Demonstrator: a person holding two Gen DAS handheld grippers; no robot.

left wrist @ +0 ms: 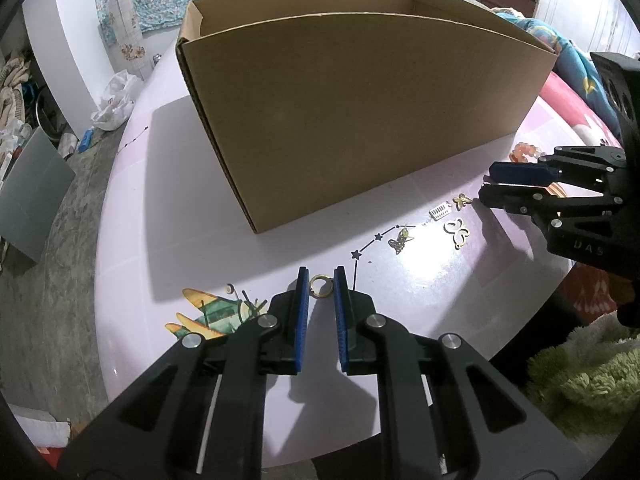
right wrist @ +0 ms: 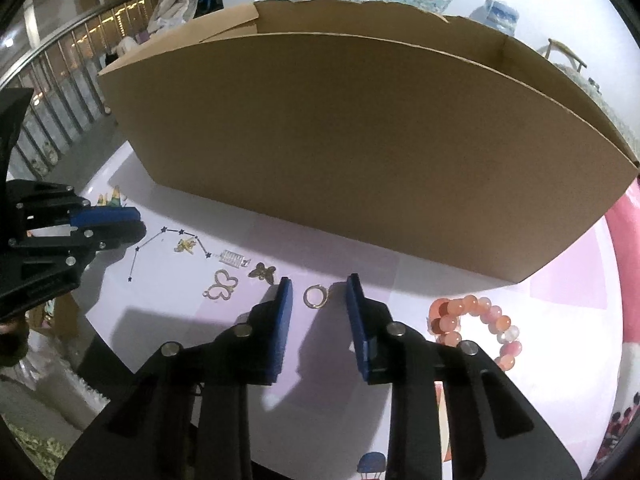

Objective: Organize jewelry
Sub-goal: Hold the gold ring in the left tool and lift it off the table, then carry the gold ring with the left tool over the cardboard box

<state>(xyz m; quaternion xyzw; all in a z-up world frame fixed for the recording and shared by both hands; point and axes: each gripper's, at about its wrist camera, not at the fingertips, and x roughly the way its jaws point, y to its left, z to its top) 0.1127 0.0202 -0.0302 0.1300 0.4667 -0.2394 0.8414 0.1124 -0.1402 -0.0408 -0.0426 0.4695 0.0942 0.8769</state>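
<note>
A large open cardboard box (left wrist: 352, 112) stands on the pale purple table (left wrist: 180, 240); it also shows in the right wrist view (right wrist: 360, 152). My left gripper (left wrist: 321, 286) is open around a gold ring (left wrist: 321, 286) lying on the table. My right gripper (right wrist: 319, 294) is open around another gold ring (right wrist: 315, 295). Between them lie a small gold charm (right wrist: 185, 245), a silver bar pendant (right wrist: 231, 258), a gold butterfly (right wrist: 262, 272) and a butterfly outline pendant (right wrist: 221, 286). A pink bead bracelet (right wrist: 476, 326) lies right of my right gripper.
The box's front wall stands close behind the jewelry. The table edge curves near both grippers. A printed star line (left wrist: 378, 238) and an airplane picture (left wrist: 216, 312) mark the tabletop. A green fluffy rug (left wrist: 592, 376) lies below on the right.
</note>
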